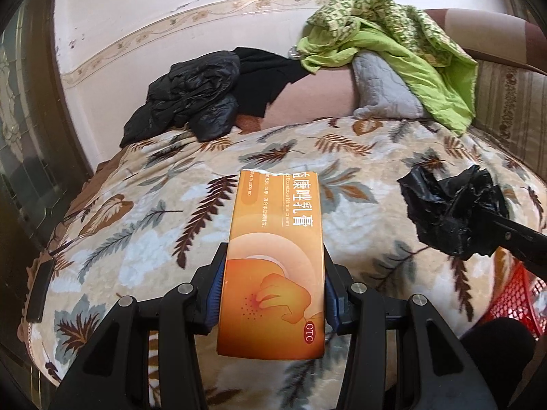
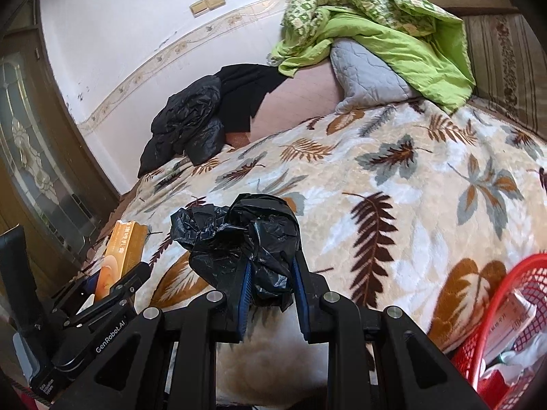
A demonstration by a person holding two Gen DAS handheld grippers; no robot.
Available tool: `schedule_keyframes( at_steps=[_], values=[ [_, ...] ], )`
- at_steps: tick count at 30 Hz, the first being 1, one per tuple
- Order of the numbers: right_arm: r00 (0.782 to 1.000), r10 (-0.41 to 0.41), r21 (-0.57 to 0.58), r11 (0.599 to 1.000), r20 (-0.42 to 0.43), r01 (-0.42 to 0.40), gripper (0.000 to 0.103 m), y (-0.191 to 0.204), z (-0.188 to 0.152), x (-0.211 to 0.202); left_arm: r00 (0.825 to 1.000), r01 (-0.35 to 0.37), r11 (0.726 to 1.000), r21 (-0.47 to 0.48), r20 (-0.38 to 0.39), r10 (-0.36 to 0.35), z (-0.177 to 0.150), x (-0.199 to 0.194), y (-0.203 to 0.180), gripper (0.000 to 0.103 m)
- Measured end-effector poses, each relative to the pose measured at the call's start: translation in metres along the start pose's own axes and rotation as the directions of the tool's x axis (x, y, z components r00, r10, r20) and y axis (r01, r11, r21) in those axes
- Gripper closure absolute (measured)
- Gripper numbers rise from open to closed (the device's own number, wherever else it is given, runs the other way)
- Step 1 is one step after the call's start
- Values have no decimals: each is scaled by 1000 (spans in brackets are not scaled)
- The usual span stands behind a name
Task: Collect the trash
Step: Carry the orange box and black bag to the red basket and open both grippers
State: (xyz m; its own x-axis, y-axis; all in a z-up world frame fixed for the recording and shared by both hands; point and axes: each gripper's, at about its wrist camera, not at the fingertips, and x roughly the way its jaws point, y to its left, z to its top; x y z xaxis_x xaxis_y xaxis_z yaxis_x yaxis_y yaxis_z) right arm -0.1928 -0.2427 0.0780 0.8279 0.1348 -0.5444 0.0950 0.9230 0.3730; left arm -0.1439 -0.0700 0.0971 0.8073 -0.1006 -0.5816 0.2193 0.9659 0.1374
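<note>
the left gripper (image 1: 273, 294) pinches an orange box (image 1: 273, 256) between its pads, above the leaf-print blanket (image 1: 143, 212); the right gripper (image 2: 270, 283) pinches a crumpled black bag (image 2: 246, 235) above the same blanket, near the red basket (image 2: 478, 307) at the blanket's edge

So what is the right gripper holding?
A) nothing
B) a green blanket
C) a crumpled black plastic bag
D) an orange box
C: the right gripper has its blue pads closed on the crumpled black bag, while the orange box sits in the left gripper.
</note>
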Motion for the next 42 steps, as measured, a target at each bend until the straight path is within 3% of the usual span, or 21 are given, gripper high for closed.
schedule_keyframes(
  at_steps=[20,29,36,42],
  values=[
    [985,-153,151,979,81,139,79,-84,-2,-94,981,186,971,148,18,-191,14,-28,-87,57],
    [958,-280,243,935,64,258,79,-137,-19,-134,958,277,939,204,15,-285,23,-37,-123,57],
    [941,-336,291,906,50,308,79,-162,-30,-154,941,329,910,252,-5,-338,25,-42,-154,57],
    [930,-364,324,887,48,330,79,-177,-35,-166,909,411,865,288,-54,-414,28,-47,-186,57]
  ],
)
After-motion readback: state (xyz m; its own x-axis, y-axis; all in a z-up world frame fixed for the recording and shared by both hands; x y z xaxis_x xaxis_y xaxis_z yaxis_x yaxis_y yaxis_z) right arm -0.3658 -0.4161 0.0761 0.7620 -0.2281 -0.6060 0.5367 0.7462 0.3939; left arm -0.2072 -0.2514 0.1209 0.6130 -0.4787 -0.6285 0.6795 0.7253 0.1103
